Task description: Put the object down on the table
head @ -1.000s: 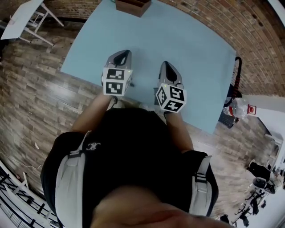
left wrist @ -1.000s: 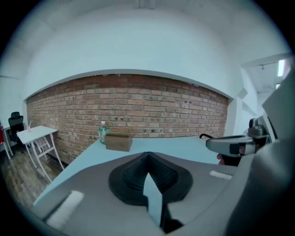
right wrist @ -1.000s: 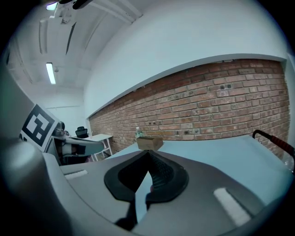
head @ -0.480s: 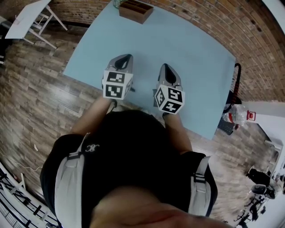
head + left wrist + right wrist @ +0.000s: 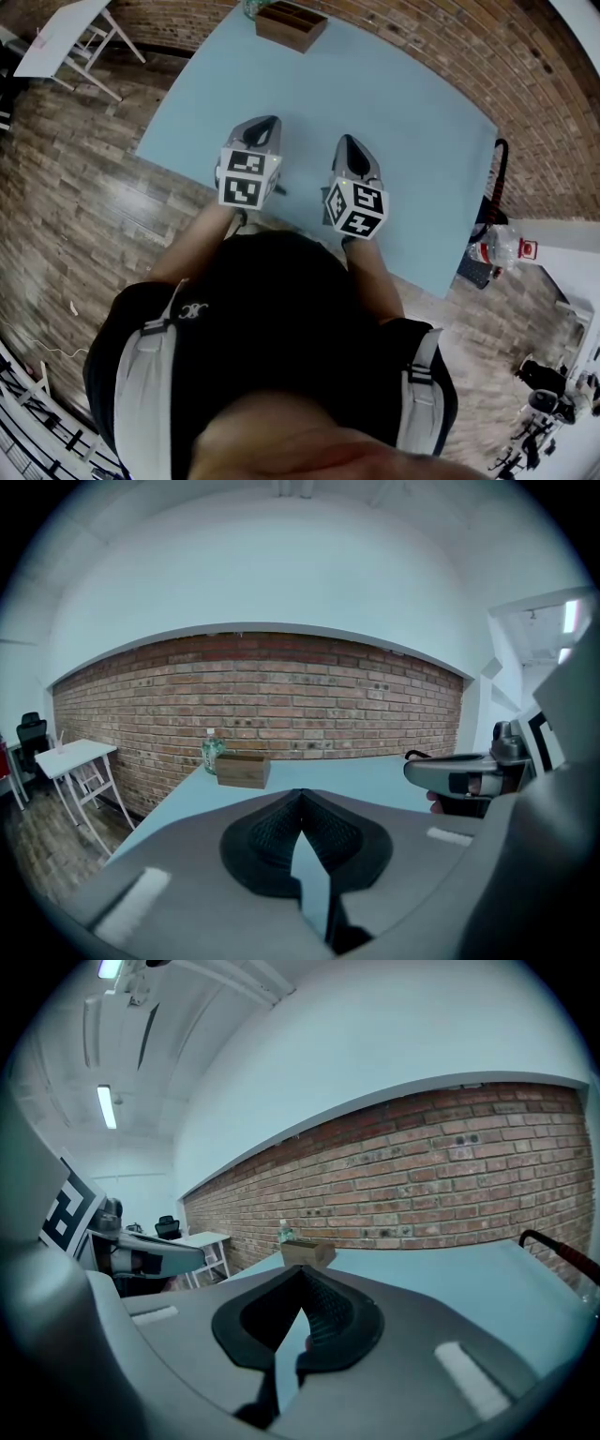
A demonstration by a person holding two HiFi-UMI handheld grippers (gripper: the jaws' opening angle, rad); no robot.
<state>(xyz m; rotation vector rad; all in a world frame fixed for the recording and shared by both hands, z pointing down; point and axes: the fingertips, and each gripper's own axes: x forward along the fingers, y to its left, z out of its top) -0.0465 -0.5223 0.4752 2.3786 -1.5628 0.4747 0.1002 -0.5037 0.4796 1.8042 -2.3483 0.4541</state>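
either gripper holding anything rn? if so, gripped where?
Nothing is held. The left gripper and the right gripper both have jaws closed tip to tip, with only the blue table visible beyond them.

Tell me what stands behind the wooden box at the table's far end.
A clear bottle with a white cap stands behind the wooden box, by its left corner. The box covers part of the bottle's lower half.

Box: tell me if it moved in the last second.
No. The box still sits at the table's far edge; both shift together, so the camera moved.
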